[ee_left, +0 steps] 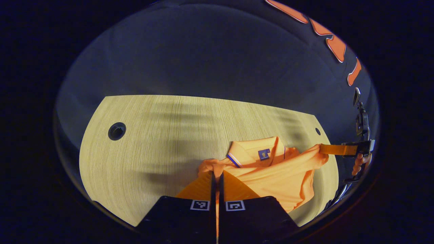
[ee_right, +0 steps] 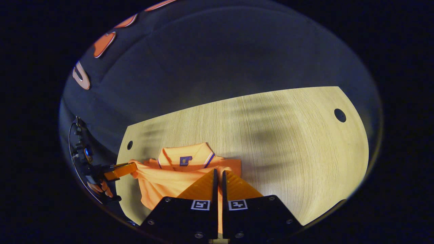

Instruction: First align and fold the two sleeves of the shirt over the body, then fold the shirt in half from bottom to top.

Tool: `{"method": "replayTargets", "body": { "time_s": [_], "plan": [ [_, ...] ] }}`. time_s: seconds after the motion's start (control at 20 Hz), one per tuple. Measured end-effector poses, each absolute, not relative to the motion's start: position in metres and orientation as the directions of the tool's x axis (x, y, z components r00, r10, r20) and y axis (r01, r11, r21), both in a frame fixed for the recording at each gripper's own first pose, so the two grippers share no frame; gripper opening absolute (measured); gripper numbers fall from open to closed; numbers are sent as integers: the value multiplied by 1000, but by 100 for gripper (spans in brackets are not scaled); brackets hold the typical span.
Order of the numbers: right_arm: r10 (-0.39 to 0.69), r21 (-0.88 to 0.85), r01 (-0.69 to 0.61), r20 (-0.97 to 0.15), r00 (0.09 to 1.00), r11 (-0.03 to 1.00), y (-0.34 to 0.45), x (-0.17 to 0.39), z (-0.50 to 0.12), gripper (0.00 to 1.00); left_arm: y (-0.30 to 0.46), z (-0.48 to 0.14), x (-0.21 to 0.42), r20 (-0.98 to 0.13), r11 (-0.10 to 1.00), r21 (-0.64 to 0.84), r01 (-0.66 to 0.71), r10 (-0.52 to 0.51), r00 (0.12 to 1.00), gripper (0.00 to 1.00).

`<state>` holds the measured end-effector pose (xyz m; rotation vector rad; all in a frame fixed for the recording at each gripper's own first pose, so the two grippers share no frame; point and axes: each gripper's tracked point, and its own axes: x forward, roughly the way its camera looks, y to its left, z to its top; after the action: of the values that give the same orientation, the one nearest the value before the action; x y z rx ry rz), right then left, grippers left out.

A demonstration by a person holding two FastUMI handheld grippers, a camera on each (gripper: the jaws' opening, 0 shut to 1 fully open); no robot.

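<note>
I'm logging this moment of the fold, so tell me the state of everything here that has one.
shirt: bunched, lifted off the table at both ends, collar facing up
left tool: shut on the shirt
right tool: shut on the shirt
table: shirt resting on its near side, holes in the corners

one shirt (ee_left: 271, 176) — one table (ee_left: 162, 135) — two holes.
</note>
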<state>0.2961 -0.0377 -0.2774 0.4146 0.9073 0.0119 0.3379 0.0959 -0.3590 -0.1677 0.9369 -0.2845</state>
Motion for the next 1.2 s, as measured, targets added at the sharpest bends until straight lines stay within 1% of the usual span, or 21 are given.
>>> {"method": "replayTargets", "body": {
  "time_s": [0.1,0.2,0.25,0.3,0.35,0.4,0.45,0.5,0.6,0.75,0.95,1.1,1.2],
  "plan": [
    [119,291,174,-765,633,941,-48,310,-282,6,106,-361,340,-785,970,-191,148,-241,570,7],
    [85,275,209,-770,632,938,-52,312,-281,5,115,-357,341,-789,980,-139,142,-196,582,14],
    [97,293,216,-771,630,931,-51,313,-280,6,120,-350,343,-783,983,-120,140,-180,595,38],
    [100,299,212,-765,637,931,-51,313,-276,29,124,-349,346,-776,985,-108,135,-168,608,61],
    [93,291,201,-752,653,935,-53,312,-271,46,128,-341,345,-770,987,-99,129,-158,618,84],
    [80,276,189,-735,674,942,-54,312,-264,61,129,-330,341,-763,988,-93,120,-148,629,92],
    [74,268,176,-718,693,947,-53,309,-255,71,130,-320,338,-752,989,-96,111,-146,643,96],
    [71,263,162,-698,713,951,-51,303,-243,91,132,-309,334,-741,990,-98,99,-139,657,99],
    [63,255,139,-650,757,957,-46,291,-219,98,132,-287,322,-710,991,-96,88,-130,692,99],
    [48,208,91,-579,814,974,-38,267,-185,99,121,-257,296,-653,991,-86,104,-135,745,99],
    [64,162,26,-523,850,986,-19,225,-156,99,105,-216,251,-601,990,-89,112,-144,787,99],
    [67,157,9,-467,882,988,-13,198,-131,99,90,-185,225,-539,991,-56,119,-130,832,98],
    [55,140,4,-417,907,990,-13,182,-111,99,88,-166,210,-498,991,-64,114,-130,858,99]
  ]
}}
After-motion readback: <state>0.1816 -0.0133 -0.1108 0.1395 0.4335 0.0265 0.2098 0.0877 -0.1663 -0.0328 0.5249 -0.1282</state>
